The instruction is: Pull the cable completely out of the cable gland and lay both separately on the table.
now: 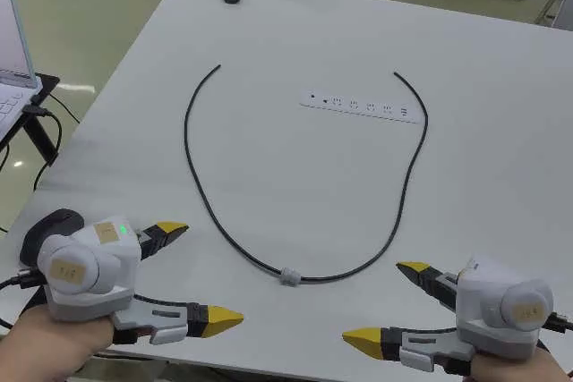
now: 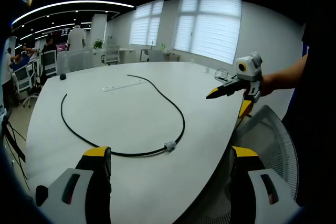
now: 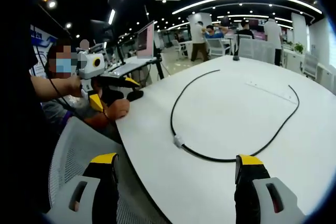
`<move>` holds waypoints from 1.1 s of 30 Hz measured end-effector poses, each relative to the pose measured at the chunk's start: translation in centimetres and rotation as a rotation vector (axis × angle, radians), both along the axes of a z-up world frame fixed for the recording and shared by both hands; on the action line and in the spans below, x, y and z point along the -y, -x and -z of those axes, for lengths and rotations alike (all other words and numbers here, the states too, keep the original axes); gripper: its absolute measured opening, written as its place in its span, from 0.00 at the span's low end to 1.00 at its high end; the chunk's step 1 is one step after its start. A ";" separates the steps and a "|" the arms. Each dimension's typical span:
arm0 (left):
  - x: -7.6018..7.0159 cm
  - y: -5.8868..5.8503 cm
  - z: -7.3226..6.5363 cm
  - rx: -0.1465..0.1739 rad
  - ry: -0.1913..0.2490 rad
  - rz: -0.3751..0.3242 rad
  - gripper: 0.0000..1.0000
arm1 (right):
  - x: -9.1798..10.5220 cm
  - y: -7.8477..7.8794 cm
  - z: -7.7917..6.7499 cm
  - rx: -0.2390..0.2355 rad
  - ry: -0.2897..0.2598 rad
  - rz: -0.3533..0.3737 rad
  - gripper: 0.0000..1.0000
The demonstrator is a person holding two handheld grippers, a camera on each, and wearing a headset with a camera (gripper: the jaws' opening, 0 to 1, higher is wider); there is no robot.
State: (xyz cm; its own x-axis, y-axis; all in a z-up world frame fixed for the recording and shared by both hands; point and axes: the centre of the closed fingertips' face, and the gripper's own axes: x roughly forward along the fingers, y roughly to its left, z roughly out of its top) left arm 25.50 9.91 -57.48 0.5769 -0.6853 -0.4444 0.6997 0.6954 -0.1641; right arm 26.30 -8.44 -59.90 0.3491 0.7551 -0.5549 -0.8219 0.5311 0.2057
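Open tabletop (image 1: 295, 185) inside the looped cable (image 1: 187, 127); power strip (image 1: 360, 106) across its far opening.

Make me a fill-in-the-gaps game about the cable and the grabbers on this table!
1. The long cable on the table is coloured ____.
2. The little gland threaded on it is coloured ____.
3. The left gripper and the right gripper both have their jaws ____.
4. The tips of both grippers are coloured ____.

Missing words: black; grey; open; yellow.
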 end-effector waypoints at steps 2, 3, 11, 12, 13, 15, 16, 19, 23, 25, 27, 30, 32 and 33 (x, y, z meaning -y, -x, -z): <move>0.1 0.0 0.3 -0.004 -0.011 0.008 0.94 | -0.1 -0.1 -0.3 0.004 -0.008 0.004 0.92; 0.1 0.0 0.4 -0.005 -0.016 0.011 0.94 | -0.2 -0.1 -0.4 0.006 -0.011 0.004 0.92; 0.1 -0.1 0.2 0.001 -0.017 0.020 0.95 | 0.0 0.0 -0.2 -0.002 -0.011 0.018 0.92; 0.0 -0.1 0.2 0.003 -0.019 0.021 0.95 | -0.1 0.0 -0.1 -0.003 -0.009 0.017 0.92; -0.1 -0.1 0.1 0.004 -0.021 0.020 0.95 | -0.2 0.0 -0.1 -0.002 -0.001 0.011 0.92; -0.3 -0.2 0.2 0.003 -0.020 0.016 0.95 | -0.3 -0.2 -0.1 0.001 0.003 0.006 0.92; -0.5 -0.2 0.3 0.003 -0.023 0.013 0.95 | -0.5 -0.3 -0.2 0.001 0.004 0.002 0.92; -0.6 -0.3 0.3 0.003 -0.028 0.007 0.95 | -0.8 -0.7 -0.1 0.002 0.021 -0.014 0.91; -0.4 -0.1 0.3 0.005 -0.028 0.006 0.95 | -1.4 -1.4 -0.1 0.001 0.034 -0.028 0.91; -0.3 -0.1 0.4 0.005 -0.026 0.007 0.95 | -1.8 -1.6 -0.2 0.002 0.036 -0.036 0.91; -0.2 0.0 0.6 0.001 -0.021 0.006 0.95 | -2.3 -1.7 -0.3 0.003 0.041 -0.050 0.90; -0.1 0.1 0.8 -0.002 -0.019 0.007 0.95 | -2.8 -1.8 0.1 -0.001 0.065 -0.073 0.89; 0.0 0.2 0.9 -0.005 -0.016 0.008 0.95 | -3.1 -2.0 0.5 -0.007 0.087 -0.089 0.88; 0.1 0.3 0.9 -0.005 -0.015 0.009 0.95 | -3.3 -2.0 0.6 -0.008 0.095 -0.096 0.88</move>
